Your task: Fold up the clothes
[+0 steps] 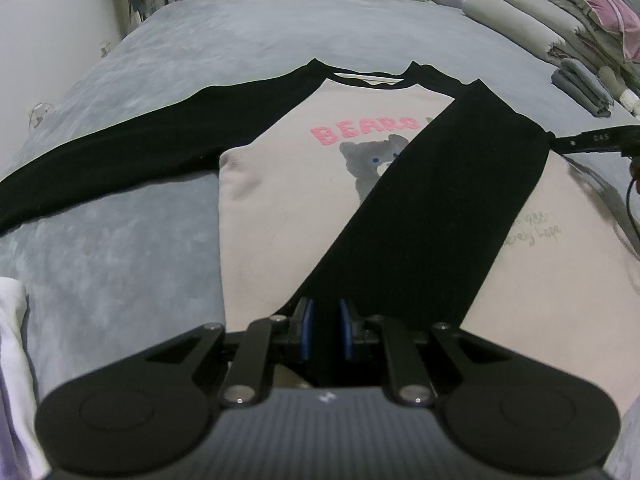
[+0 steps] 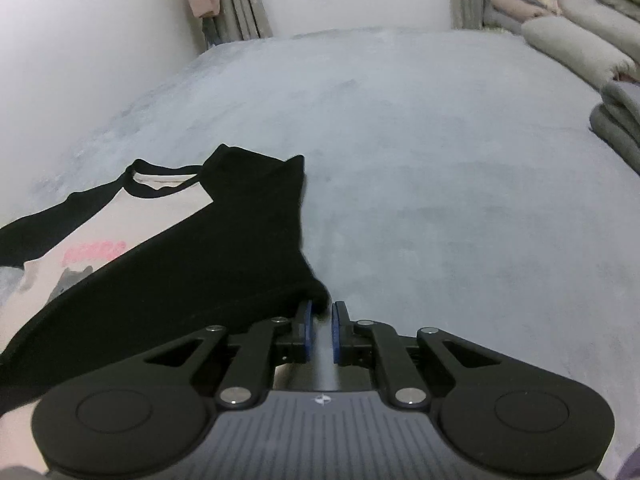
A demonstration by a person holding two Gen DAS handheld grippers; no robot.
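Pale pink raglan shirt (image 1: pixel 280 208) (black sleeves, bear print) flat on grey bed, one sleeve folded diagonally across front

I have one camera on each of my tongs, and each looks forward and down along the two fingers. My left camera sits low and close over the shirt (image 1: pixel 280 200) on the bed (image 1: pixel 200 48), facing the far wall. My right camera is farther to the right, close to the shirt's edge, and sees mostly bare blanket. Both views share the shirt, the bed, the far curtains (image 2: pixel 240 0) and the folded bedding (image 1: pixel 560 20) on the right.
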